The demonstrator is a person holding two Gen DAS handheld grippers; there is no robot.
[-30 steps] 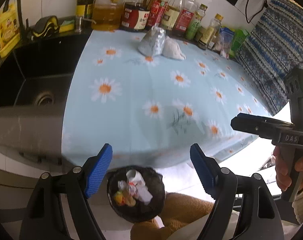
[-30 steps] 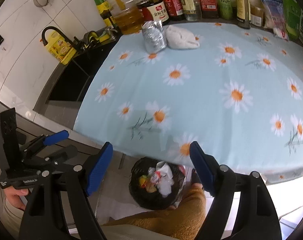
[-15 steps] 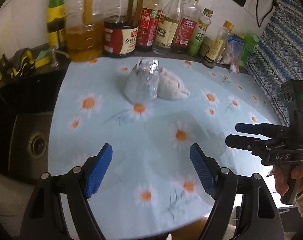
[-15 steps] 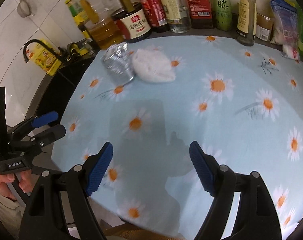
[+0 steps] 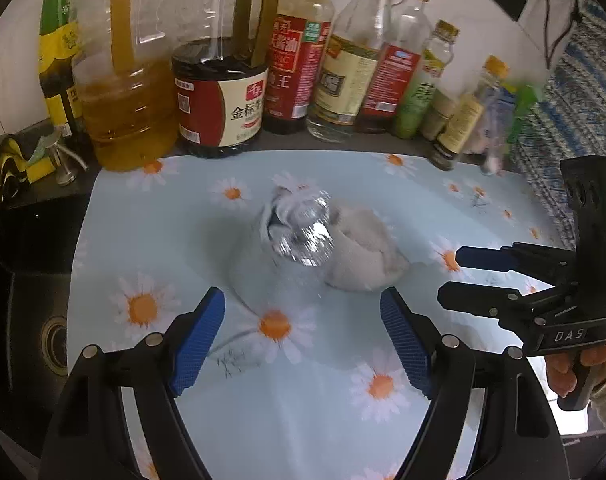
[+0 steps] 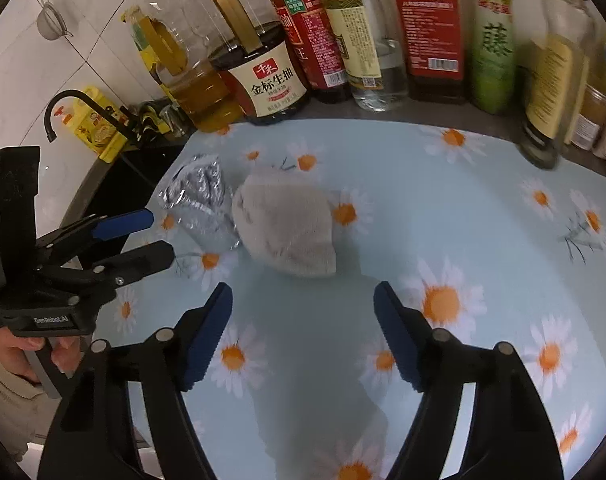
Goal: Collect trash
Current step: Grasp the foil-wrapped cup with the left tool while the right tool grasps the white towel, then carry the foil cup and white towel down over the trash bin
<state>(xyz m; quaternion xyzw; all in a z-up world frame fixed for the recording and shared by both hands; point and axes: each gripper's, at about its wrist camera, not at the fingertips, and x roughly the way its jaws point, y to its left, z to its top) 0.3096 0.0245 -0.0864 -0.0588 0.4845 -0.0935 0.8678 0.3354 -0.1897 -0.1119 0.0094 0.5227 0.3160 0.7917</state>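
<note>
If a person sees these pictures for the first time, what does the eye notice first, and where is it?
First, the shiny foil wrapper and the grey-white wad, side by side mid-counter on the daisy cloth. Behind them a row of bottles lines the wall. In front, the left gripper and right gripper are both open, holding nothing.

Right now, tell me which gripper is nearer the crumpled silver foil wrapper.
Left. The left gripper faces the crumpled silver foil wrapper head-on, jaws open just short of it. The right gripper lines up on the grey-white wad beside it instead.
</note>
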